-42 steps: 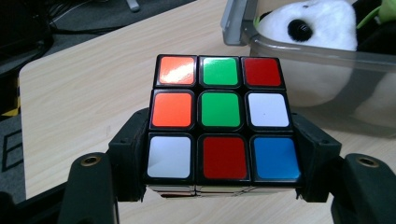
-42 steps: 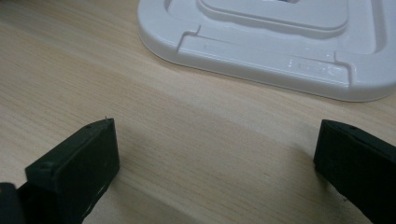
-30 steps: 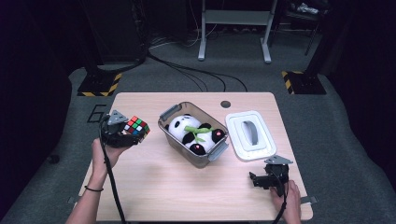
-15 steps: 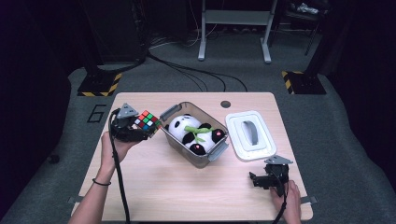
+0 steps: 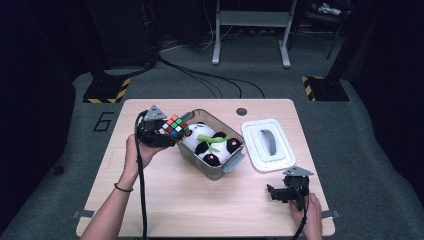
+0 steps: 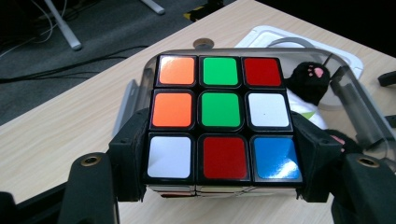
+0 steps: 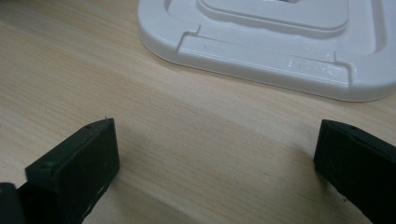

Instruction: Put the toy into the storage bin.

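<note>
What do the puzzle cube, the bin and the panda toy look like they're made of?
Puzzle cube: glossy hard plastic, judging by the glare on its coloured tiles and its black frame. Bin: smoky clear plastic; the panda shows through its walls. Panda toy: probably soft plush fabric, matte and fuzzy, with a stitched pink paw pad. White lid: smooth moulded plastic, slightly shiny.

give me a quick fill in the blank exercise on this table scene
1. The left hand-held gripper is shut on a puzzle ____.
2. The clear bin holds a plush ____.
3. The white lid lies on the ____ beside the bin.
4. The right hand-held gripper has its jaws ____, with nothing between them.

Missing words: cube; panda; table; open
</note>
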Demonstrator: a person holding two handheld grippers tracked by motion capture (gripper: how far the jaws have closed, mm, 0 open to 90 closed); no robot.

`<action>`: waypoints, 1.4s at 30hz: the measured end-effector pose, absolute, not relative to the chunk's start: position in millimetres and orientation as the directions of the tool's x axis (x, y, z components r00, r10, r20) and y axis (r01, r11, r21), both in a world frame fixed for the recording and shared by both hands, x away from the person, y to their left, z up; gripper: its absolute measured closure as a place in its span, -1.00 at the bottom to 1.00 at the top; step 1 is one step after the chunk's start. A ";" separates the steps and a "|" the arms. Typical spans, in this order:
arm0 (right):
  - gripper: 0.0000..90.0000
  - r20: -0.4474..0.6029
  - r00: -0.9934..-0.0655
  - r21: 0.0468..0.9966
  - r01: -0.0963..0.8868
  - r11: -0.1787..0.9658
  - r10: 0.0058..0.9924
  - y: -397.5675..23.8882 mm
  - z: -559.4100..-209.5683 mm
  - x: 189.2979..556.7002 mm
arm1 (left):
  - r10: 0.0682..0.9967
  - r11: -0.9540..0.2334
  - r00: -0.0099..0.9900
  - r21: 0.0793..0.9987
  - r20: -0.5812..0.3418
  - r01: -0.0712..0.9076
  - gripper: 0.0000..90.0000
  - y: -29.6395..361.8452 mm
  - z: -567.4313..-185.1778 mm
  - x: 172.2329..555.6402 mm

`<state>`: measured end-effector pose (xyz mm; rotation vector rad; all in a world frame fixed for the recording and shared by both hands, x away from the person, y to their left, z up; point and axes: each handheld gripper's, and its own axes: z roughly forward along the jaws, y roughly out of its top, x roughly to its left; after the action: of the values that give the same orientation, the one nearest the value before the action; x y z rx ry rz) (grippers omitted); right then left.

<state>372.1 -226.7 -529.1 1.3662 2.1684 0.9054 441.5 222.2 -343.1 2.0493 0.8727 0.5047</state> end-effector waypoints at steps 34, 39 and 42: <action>-1.00 -0.006 -0.426 0.715 0.631 0.301 0.905 -226.5 -529.1 372.1 | 0.629 -0.457 0.774 0.768 -0.078 0.448 -0.25 107.0 -379.4 448.8; -1.00 -0.007 -0.427 0.715 0.630 0.303 0.904 -226.6 -529.1 372.1 | 0.629 -0.458 0.772 0.758 -0.093 0.465 -0.25 103.4 -386.3 449.2; -1.00 -0.009 -0.426 0.715 0.630 0.304 0.905 -226.7 -529.1 372.1 | 0.629 -0.458 0.771 0.752 -0.103 0.474 -0.25 101.9 -389.4 449.1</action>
<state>372.1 -226.7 -529.1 1.3679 2.1656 0.9040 449.1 101.9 -389.4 2.1399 0.8194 0.2396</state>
